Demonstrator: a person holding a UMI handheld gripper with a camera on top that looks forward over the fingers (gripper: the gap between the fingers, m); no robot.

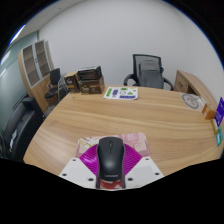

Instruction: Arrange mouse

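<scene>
Black mouse (110,160) held between the tool's (110,172) pink-padded fingers (90,158), both pressing its sides, wooden surface (100,120) stretching beyond, papers (123,94) at its far edge, office chairs (150,70) and shelves (35,65) behind

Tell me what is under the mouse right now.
The black mouse sits between the tool's fingers, with the magenta pads showing on both sides. Beyond it lies the wooden table. Whether the mouse rests on the table is hidden by its body.
</scene>
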